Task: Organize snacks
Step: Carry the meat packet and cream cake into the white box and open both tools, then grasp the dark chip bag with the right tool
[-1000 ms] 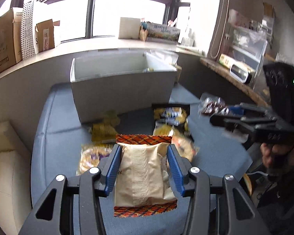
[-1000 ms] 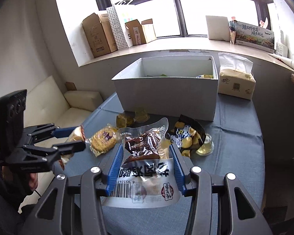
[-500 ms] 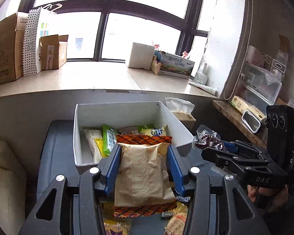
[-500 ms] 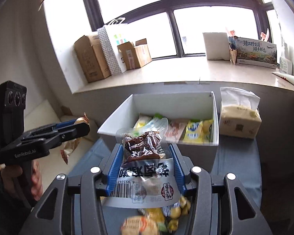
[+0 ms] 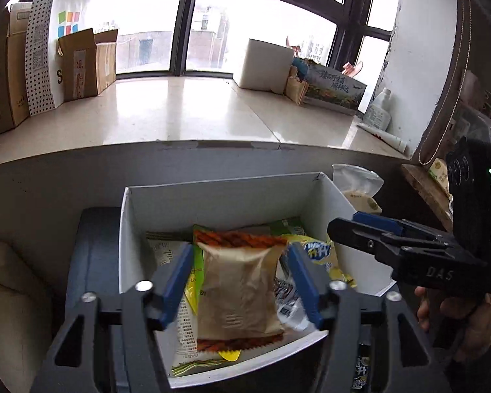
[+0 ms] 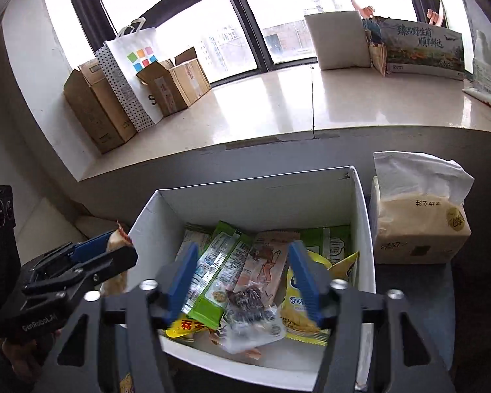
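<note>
A white open box [image 5: 137, 229] [image 6: 363, 229] on the dark blue table holds several snack packets. My left gripper [image 5: 240, 257] hangs over the box with its jaws spread; a tan packet with orange-patterned ends [image 5: 239, 291] lies between them, apart from both fingers. From the right wrist view the left gripper [image 6: 114, 252] still shows that packet beside its fingers. My right gripper [image 6: 242, 255] is open above the box; the clear packet with dark brown snacks [image 6: 250, 316] lies loose on the other packets below it. The right gripper [image 5: 353, 226] also appears at the box's right wall.
A tissue pack [image 6: 419, 222] stands right of the box. A wide windowsill [image 5: 180, 111] behind carries cardboard boxes [image 6: 101, 111], a dotted paper bag [image 5: 42, 55] and a printed carton [image 6: 422, 49]. A beige cushion [image 5: 13, 311] lies left of the table.
Both grippers moved forward over the box and opened. The dark-snack packet dropped out of the right gripper into the box; the tan packet came loose between the left fingers.
</note>
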